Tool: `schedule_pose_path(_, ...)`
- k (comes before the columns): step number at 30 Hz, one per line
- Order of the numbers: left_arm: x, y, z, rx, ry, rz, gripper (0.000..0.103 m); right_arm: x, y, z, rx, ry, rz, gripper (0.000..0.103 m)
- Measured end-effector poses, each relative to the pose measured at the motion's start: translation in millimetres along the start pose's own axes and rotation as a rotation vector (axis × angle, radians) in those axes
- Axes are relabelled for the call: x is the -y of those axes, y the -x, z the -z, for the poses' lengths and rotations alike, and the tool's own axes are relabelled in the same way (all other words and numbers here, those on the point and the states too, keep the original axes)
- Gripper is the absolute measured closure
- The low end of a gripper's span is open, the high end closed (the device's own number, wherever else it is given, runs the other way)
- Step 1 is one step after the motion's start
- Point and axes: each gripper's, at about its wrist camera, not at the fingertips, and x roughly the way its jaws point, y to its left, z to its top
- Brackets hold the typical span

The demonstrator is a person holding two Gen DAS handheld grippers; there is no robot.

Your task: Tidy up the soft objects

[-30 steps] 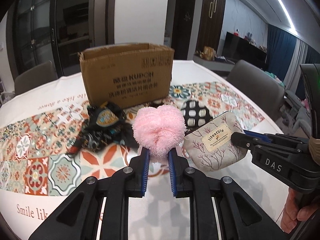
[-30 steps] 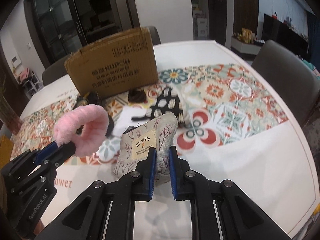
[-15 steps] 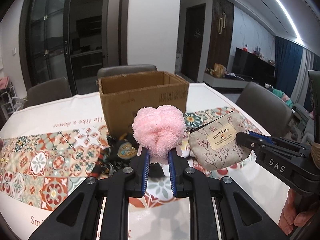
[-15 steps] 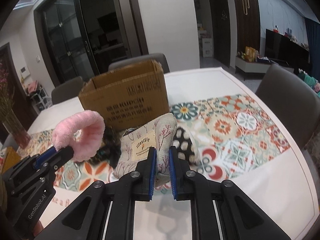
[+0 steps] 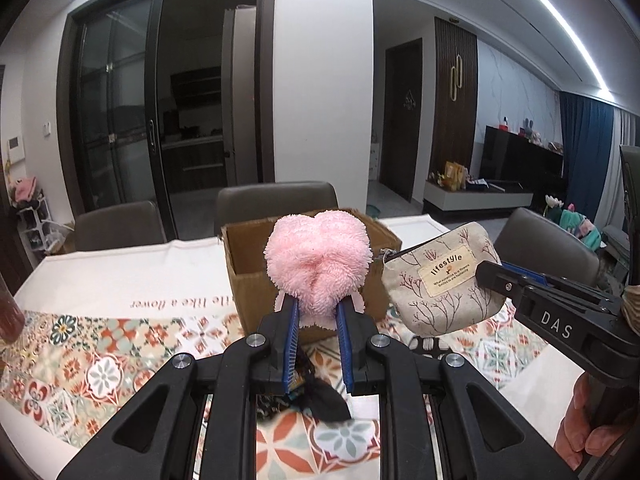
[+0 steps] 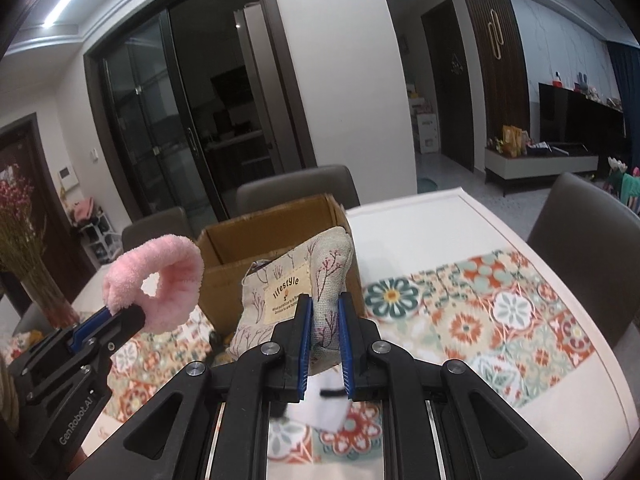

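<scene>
- Holding two soft things in the air: my left tongs (image 5: 316, 312) are clamped on the lower edge of a pink fluffy band (image 5: 318, 264), and my right tongs (image 6: 323, 316) are clamped on a bottom corner of a small cloth pouch (image 6: 298, 276).
- Both things hang just in front of the open cardboard box (image 6: 260, 252), at about the height of its rim, above the patterned tabletop (image 6: 480, 320).
- The band, seen from the right wrist view, is a plush ring (image 6: 160, 280). I judge it very light and springy; the pile squashes between the pads, so the bite is on fluff and could creep if I swing it.
- I would keep the hold low on the ring, where the loop is thickest, not on the fuzzy tips.
- The pouch (image 5: 442, 284) is limp fabric with a sewn label and a zip along its top. It looks light, and it sags and tilts away from the pinched corner.
- A corner hold lets it swing; the seam or the zip edge would give a firmer purchase.
- Neither thing is fragile or slippery, so a drop into the box should do no harm.
- Dark cloth items (image 5: 320, 396) lie on the tabletop under my left tongs, not yet gathered.
</scene>
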Motion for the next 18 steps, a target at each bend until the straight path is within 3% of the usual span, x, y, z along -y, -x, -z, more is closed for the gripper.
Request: schedule_pose_path(18, -17.2, -33.0, -51.2, 0.056, -0.010, -0.064, 0.084, -10.3, -40.9, -61.9, 0.090, 0.032, -0.034, 0.089)
